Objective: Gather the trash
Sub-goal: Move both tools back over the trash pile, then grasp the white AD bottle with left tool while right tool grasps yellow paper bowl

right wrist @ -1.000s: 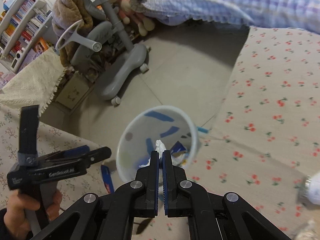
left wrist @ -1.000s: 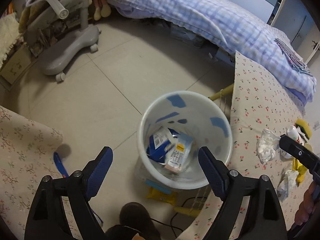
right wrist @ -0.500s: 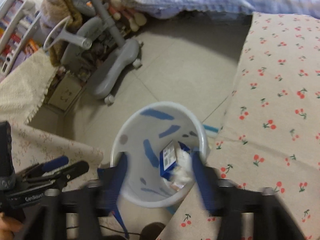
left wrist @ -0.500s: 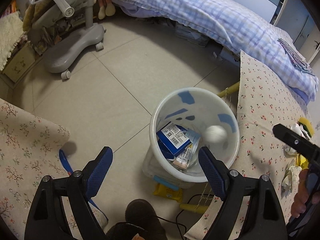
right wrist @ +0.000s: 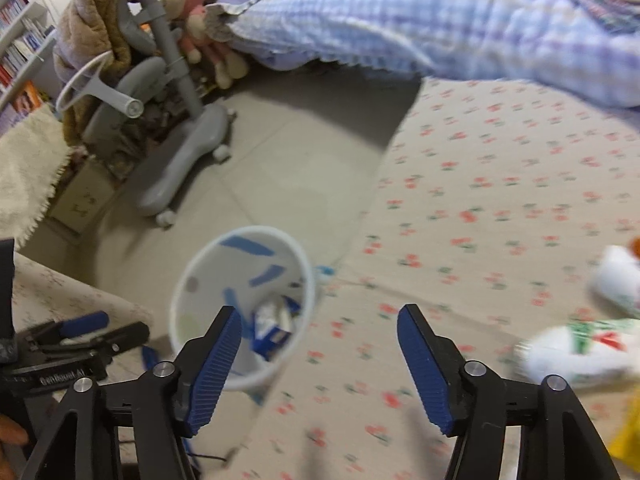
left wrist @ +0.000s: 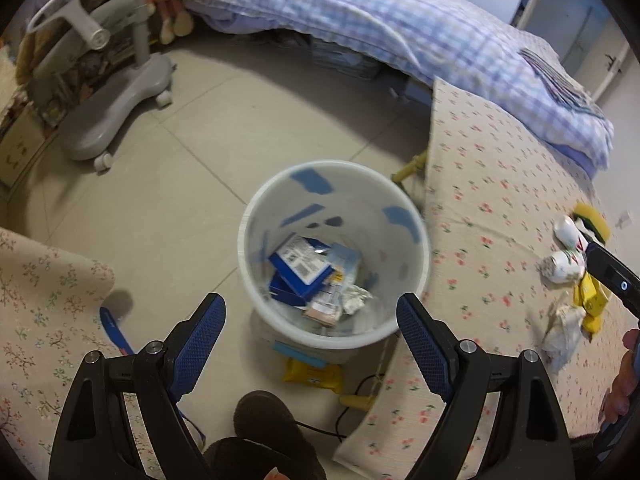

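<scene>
On the tiled floor (left wrist: 168, 184), the white bin (left wrist: 334, 254) holds boxes (left wrist: 300, 264) and crumpled tissue (left wrist: 354, 296); left fingers (left wrist: 206, 320) released, right fingers (right wrist: 218, 354) opening, empty.

The left wrist camera looks steeply down from above, past its own two blue fingers, right into the white bin (left wrist: 334, 264) on the floor, and the bin is close. The right wrist camera looks down at less of a slant from over the flowered cloth (right wrist: 500, 208), so the same bin (right wrist: 240, 300) sits low and to the left. Both views share the bin, the cloth (left wrist: 492, 240), the grey chair (left wrist: 116, 92) (right wrist: 180, 152) and the checked bed cover (left wrist: 400, 28) (right wrist: 420, 20) far back.
</scene>
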A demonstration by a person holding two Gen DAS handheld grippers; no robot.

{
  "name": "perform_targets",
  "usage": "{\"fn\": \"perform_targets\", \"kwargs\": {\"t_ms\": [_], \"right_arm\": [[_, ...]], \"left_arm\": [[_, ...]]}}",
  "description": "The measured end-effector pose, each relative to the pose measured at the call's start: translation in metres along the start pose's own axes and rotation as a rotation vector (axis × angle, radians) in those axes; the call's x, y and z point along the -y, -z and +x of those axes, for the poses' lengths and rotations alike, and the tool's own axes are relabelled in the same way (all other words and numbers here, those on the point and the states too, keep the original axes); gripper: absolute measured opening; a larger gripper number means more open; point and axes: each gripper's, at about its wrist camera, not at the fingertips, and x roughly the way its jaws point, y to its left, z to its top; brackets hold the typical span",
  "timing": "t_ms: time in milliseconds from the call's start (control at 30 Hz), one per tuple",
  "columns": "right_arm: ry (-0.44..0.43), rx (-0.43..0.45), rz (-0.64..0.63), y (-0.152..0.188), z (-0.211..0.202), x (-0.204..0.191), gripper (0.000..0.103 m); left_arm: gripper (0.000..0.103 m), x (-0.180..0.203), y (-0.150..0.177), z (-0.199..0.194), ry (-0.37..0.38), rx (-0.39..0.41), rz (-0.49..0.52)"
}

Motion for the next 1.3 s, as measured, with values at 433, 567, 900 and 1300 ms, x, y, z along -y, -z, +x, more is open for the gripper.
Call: {"fn": "perform_targets", "kwargs": {"t_ms": [433, 567, 900, 1300], "right_arm": [[0.263, 0.083, 0.123, 0.023, -0.09, 0.1, 0.082], [0.299, 0.087, 0.24, 0.03, -0.109, 0.142, 0.082], [0.288, -0.02, 0.449, 0.043, -0.098, 0.205, 0.086], [0.219, -0.103, 0.551, 0.054, -0.072, 0.226, 0.082]], "left_arm": [[0.089, 0.081, 0.001, -0.007, 0.106, -0.018, 0.1], [0.089, 0.104, 0.001, -0.005, 0.116, -0.022, 0.132], [0.089, 0.155, -0.003, 0.009, 0.124, -0.033, 0.203], [0.089, 0.221, -0.011, 0.024, 0.173, -0.02, 0.339]]}}
